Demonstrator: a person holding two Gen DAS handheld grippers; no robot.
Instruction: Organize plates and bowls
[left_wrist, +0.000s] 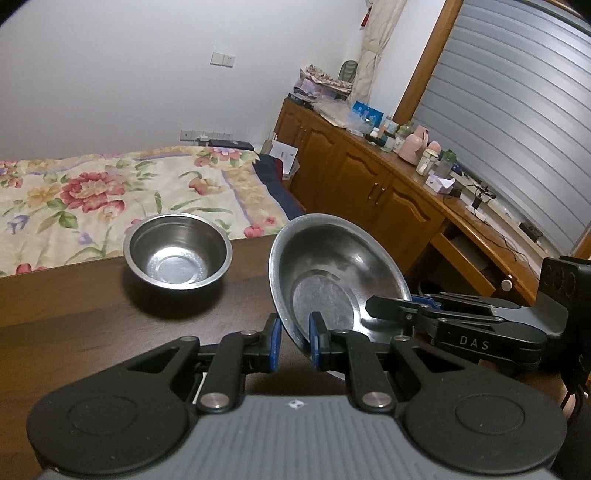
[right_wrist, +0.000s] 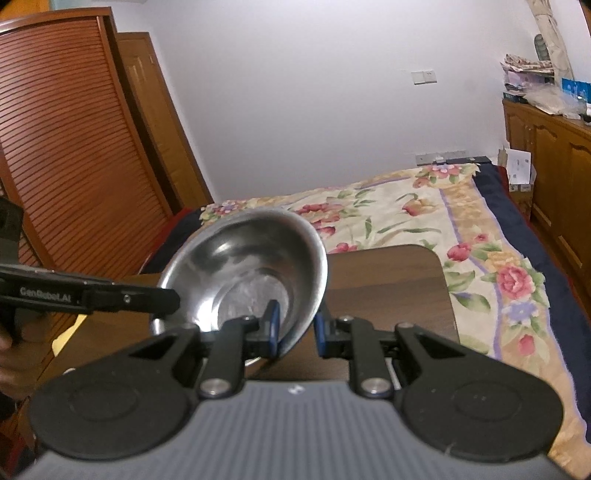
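Note:
A shallow steel bowl (left_wrist: 343, 266) hangs tilted above the dark wooden table (left_wrist: 74, 332). My left gripper (left_wrist: 295, 332) is shut on its near rim, blue pads on either side of the wall. My right gripper (left_wrist: 391, 306) comes in from the right and pinches the bowl's right rim. In the right wrist view the same bowl (right_wrist: 243, 258) tilts toward the camera, with my right gripper (right_wrist: 295, 325) shut on its near edge and my left gripper (right_wrist: 173, 299) clamped on its left rim. A deeper steel bowl (left_wrist: 177, 254) stands upright on the table, left of the held one.
Past the table's far edge lies a bed with a floral cover (left_wrist: 110, 192). A wooden cabinet (left_wrist: 369, 177) with bottles and a half-open drawer (left_wrist: 465, 258) runs along the right. A slatted wardrobe (right_wrist: 74, 147) stands on the left. A person's hand (right_wrist: 7, 343) shows at the edge.

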